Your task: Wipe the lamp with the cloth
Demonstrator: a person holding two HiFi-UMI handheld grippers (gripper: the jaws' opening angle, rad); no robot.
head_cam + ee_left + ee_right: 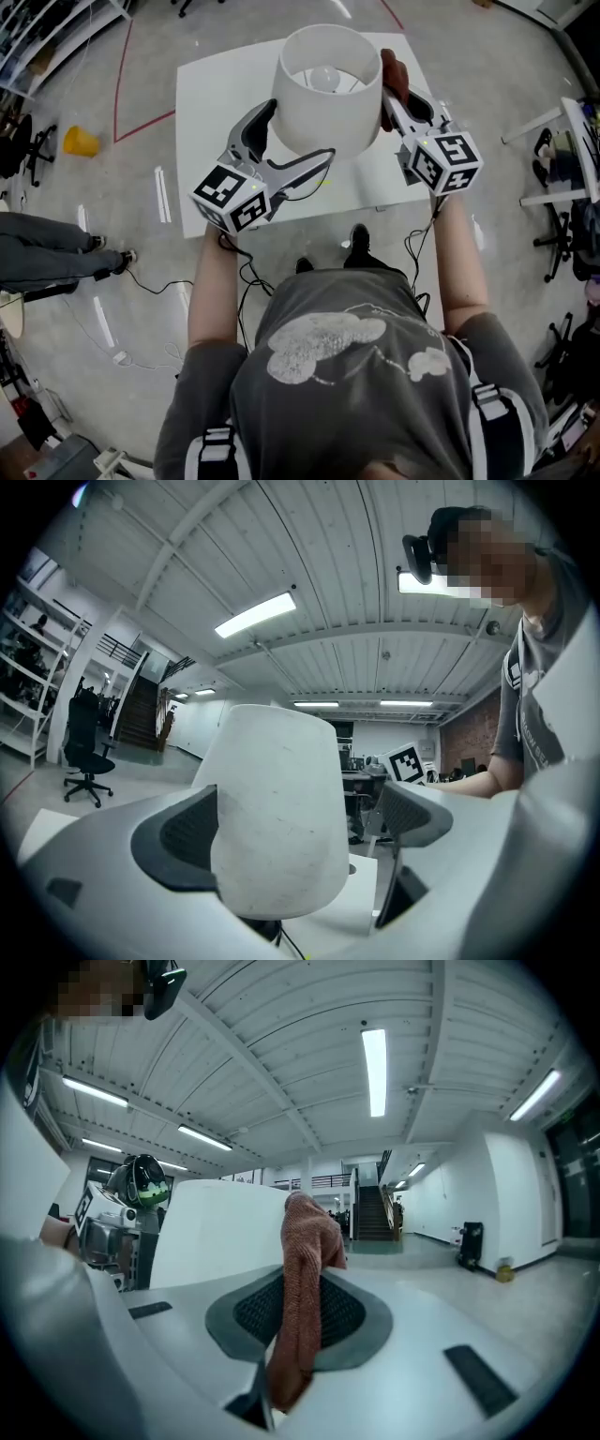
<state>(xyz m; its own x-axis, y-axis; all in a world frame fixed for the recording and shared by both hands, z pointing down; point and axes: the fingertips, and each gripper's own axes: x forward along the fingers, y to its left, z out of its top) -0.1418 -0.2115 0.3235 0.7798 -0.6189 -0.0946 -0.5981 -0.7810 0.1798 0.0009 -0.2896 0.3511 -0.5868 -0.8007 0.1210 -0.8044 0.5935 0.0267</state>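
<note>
The lamp (323, 94) stands around the middle of the tabletop (202, 141), its base hidden under the white shade. Your left gripper (298, 131) has its 2 jaws spread around the shade from the near-left side; 1 pad looks to touch it, the other stands just clear. Your right gripper (392, 101) is clenched on the cloth (305, 1279), which hangs just beside the shade's right side. Use the left as a brace only: the shade is probably thin, so don't squeeze. Draw the cloth along the curve with light pressure, leading with a loose fold rather than the gripper's hard tips.
</note>
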